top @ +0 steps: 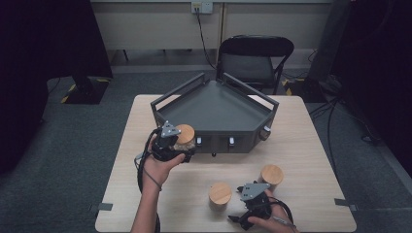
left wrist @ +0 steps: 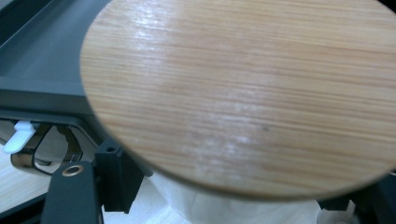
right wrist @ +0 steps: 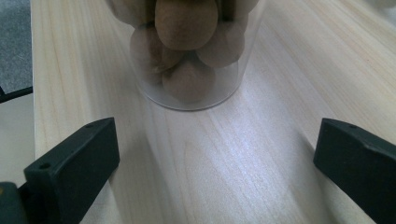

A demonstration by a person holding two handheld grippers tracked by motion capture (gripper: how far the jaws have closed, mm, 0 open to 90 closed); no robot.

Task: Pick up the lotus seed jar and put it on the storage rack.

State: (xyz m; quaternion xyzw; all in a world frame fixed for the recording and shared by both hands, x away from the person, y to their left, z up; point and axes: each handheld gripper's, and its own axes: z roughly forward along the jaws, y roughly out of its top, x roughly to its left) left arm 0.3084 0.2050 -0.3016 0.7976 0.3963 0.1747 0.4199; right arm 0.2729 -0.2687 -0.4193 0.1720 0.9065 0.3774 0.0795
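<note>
Your left gripper (top: 180,145) left of centre, clamped on a wooden-lidded jar (top: 185,136); your right gripper (right wrist: 215,168) wide apart near a jar of nuts (right wrist: 187,51).

Wood, clear plastic-or-glass, and matt grey all over

The lid (left wrist: 243,93) I had up close looked like bamboo, fine-grained with a soft sheen. The jar (right wrist: 187,56) by my right side was clear and glossy, the table (right wrist: 233,168) pale smooth wood, the tray (top: 214,109) matt dark grey, and both sets of jaws matt black plastic.
</note>
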